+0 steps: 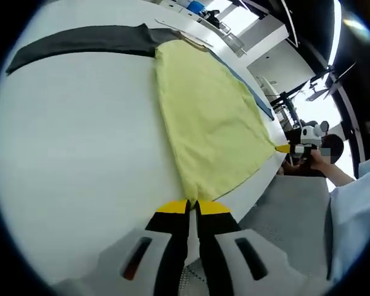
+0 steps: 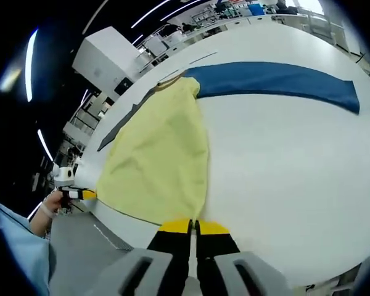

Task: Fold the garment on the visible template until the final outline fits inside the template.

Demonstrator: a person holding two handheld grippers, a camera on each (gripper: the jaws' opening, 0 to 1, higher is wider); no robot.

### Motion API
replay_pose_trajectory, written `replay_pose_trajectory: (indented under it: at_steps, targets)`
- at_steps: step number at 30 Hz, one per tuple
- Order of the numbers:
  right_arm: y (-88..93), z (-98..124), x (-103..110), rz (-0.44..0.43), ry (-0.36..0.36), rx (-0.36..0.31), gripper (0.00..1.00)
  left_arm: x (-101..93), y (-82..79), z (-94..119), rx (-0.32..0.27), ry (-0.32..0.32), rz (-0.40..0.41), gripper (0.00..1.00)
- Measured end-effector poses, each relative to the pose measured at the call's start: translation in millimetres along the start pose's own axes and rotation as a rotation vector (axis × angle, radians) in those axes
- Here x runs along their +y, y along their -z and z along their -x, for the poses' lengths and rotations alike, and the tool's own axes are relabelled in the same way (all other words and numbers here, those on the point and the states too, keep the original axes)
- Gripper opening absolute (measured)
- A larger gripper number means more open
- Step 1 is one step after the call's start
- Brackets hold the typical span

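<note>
A pale yellow garment (image 1: 203, 111) lies flat on the white table (image 1: 80, 142), stretching away from me. In the left gripper view my left gripper (image 1: 192, 207) is shut on the garment's near corner at the table edge. At the right of that view, the right gripper (image 1: 296, 148) holds the other near corner. A dark grey template strip (image 1: 80, 42) runs off from the garment's far end, and a blue strip (image 1: 250, 89) shows along its far side. In the right gripper view my right gripper (image 2: 193, 226) is shut on the garment (image 2: 160, 154) beside the blue strip (image 2: 277, 80). The left gripper (image 2: 74, 193) is at the left.
The table edge (image 2: 120, 225) runs just in front of both grippers, with grey floor (image 1: 290, 209) below it. A person's hand (image 2: 46, 206) and light blue sleeve (image 1: 357, 209) show beside the grippers. Desks and equipment (image 2: 191, 31) stand beyond the table's far side.
</note>
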State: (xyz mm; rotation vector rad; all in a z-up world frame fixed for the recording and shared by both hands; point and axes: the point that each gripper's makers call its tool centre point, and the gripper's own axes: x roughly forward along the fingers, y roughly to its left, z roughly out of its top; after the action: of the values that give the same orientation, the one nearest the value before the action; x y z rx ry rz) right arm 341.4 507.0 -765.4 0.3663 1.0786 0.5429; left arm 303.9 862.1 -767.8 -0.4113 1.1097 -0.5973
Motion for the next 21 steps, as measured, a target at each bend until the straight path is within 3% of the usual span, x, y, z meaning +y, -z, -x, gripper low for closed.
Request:
replay_pose_trajectory:
  at_steps: [21]
  targets:
    - [9.7, -3.5, 1.2, 0.008, 0.007, 0.013, 0.0, 1.7, 1.2, 0.4, -0.013, -0.006, -0.022, 0.01]
